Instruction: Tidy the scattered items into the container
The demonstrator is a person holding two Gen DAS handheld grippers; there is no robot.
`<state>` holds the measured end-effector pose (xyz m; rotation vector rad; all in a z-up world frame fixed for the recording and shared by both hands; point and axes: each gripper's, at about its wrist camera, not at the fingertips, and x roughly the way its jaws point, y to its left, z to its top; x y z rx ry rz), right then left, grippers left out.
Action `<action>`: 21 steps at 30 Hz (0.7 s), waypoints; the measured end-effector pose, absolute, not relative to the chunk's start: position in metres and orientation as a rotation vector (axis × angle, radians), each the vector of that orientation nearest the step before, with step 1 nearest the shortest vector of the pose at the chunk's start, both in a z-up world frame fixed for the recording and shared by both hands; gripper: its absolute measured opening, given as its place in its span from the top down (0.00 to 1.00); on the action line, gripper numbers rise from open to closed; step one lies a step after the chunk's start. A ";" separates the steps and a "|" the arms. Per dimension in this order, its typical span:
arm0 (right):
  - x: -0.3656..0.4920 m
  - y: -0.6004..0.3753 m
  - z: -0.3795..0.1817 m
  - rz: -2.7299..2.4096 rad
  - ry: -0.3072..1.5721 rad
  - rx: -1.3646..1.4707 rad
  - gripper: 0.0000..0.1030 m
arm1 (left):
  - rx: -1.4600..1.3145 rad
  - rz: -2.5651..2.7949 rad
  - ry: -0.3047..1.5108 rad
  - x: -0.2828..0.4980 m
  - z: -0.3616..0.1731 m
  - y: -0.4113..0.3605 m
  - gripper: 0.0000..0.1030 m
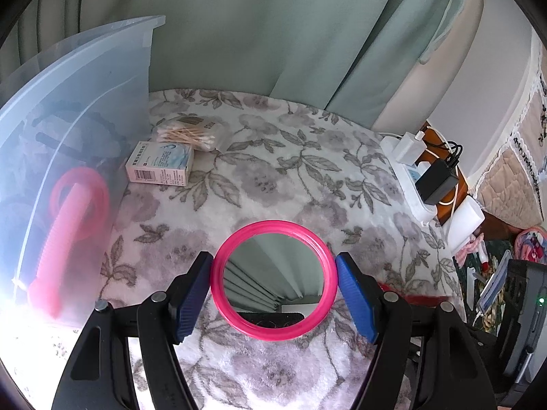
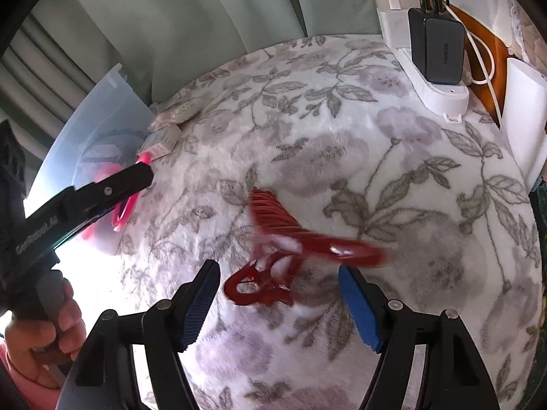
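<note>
My left gripper [image 1: 274, 275] is shut on a round pink-framed mirror [image 1: 273, 282], one blue pad on each side of its rim, held above the floral cloth. The clear plastic container [image 1: 68, 130] stands at the left, with a pink comb [image 1: 65, 239] and dark items inside. A small white box [image 1: 159, 168] and a bag of cotton swabs [image 1: 191, 135] lie beside it. My right gripper [image 2: 278, 288] is open, its jaws wide on either side of a red hair claw clip [image 2: 290, 249] lying on the cloth. The left gripper with the mirror [image 2: 124, 206] shows at the left there, by the container [image 2: 102, 126].
A white power strip [image 1: 410, 177] with chargers and cables sits at the cloth's right edge; it also shows in the right wrist view [image 2: 434, 78]. A white box [image 2: 523, 112] stands beside it. Green curtains hang behind. Clutter lies beyond the right edge.
</note>
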<state>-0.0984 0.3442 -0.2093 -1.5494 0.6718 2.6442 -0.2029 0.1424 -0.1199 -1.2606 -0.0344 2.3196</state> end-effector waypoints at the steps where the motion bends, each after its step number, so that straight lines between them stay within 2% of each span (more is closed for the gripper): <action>1: -0.099 0.343 -0.209 2.646 0.676 -1.546 0.32 | -1.256 2.322 -0.037 -0.203 -0.119 0.141 0.28; 5: -0.102 0.345 -0.212 2.615 0.729 -1.530 0.47 | -1.240 2.329 -0.051 -0.201 -0.114 0.137 0.28; 6: -0.102 0.346 -0.213 2.599 0.743 -1.525 0.54 | -1.237 2.329 -0.054 -0.200 -0.112 0.136 0.28; 14: -0.091 0.350 -0.201 2.596 0.811 -1.474 0.55 | -1.166 2.345 -0.093 -0.190 -0.089 0.123 0.28; 21: -0.079 0.340 -0.165 2.656 0.749 -1.407 0.57 | -1.086 2.363 -0.148 -0.174 -0.061 0.107 0.28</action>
